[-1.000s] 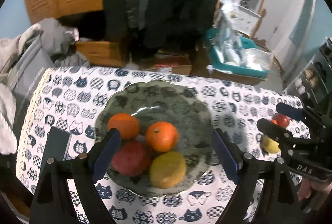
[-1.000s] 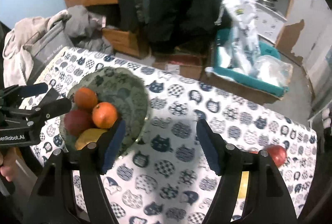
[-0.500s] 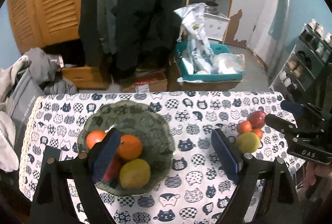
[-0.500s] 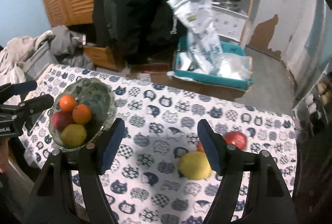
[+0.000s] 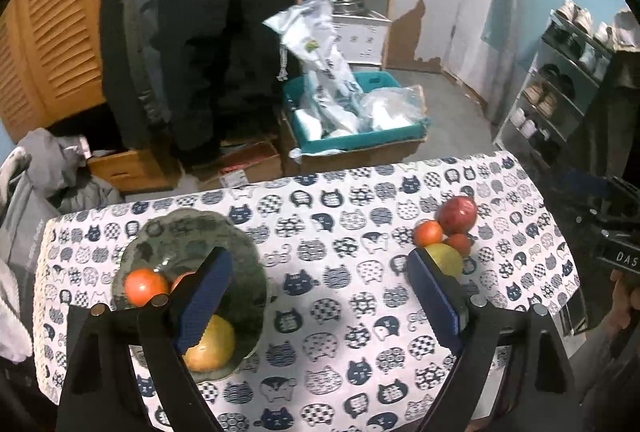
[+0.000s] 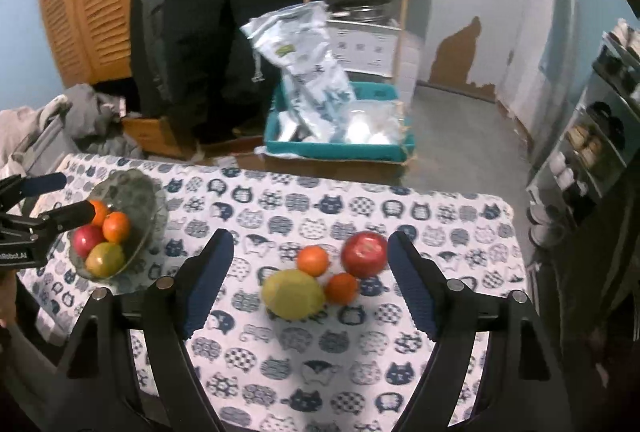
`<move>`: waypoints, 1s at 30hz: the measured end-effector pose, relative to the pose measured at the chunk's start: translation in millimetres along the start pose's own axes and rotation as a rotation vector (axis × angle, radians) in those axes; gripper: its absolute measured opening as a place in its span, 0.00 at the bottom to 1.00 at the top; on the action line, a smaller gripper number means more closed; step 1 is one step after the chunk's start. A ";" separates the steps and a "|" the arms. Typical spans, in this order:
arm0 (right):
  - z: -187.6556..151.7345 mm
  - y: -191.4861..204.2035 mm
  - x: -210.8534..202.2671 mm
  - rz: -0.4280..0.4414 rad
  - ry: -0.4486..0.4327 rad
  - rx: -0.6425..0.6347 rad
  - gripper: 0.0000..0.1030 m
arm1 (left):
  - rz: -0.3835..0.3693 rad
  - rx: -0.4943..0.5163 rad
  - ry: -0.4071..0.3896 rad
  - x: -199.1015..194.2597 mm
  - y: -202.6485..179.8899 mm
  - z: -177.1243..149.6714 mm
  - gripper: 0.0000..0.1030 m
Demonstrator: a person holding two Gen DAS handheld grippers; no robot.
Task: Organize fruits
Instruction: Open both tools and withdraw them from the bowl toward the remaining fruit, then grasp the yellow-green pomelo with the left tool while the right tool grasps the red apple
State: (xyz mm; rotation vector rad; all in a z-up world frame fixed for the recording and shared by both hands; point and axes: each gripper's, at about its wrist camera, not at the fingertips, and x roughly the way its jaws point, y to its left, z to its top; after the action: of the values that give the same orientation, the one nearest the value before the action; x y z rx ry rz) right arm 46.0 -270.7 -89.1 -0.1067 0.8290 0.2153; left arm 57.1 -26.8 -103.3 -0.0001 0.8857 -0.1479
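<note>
Right wrist view: the right claw [image 6: 308,278] hangs above a table [image 6: 460,216] spread with a cat-print cloth, its jaws opening with nothing pressed between them, framing a loose cluster of fruit near the table's right side. A yellow-green fruit [image 6: 293,294] lies with its long axis running left to right across the frame; a red apple [image 6: 364,254] sits behind it to the right, a small orange [image 6: 313,261] just behind it, and a second small orange [image 6: 341,287] touches its right end. At the table's left end a mottled green bowl [image 6: 136,192] holds two oranges, a red fruit and a yellow-green fruit, bunched toward its near rim. The left claw [image 5: 318,290] is spread wide and empty above the cloth in the left wrist view, its left finger [image 5: 204,298] overlapping the bowl. Behind the table a teal bin [image 6: 336,148] on the floor holds plastic bags.
</note>
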 end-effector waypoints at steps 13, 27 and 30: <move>-18.9 -51.5 -8.6 -0.053 0.006 0.076 0.78 | -0.060 0.066 0.044 22.5 -56.7 4.1 0.88; -41.0 -82.1 26.3 -0.069 0.109 0.140 0.78 | -0.082 0.115 0.142 77.4 -98.2 -7.2 0.88; -43.5 -84.6 31.1 -0.069 0.123 0.146 0.78 | -0.088 0.117 0.163 91.7 -103.3 -9.7 0.88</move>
State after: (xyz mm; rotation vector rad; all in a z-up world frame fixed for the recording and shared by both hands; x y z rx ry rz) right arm 54.6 -356.2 -140.5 -0.0111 0.9594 0.0836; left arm 93.5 -140.3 -173.8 0.0833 1.0396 -0.2854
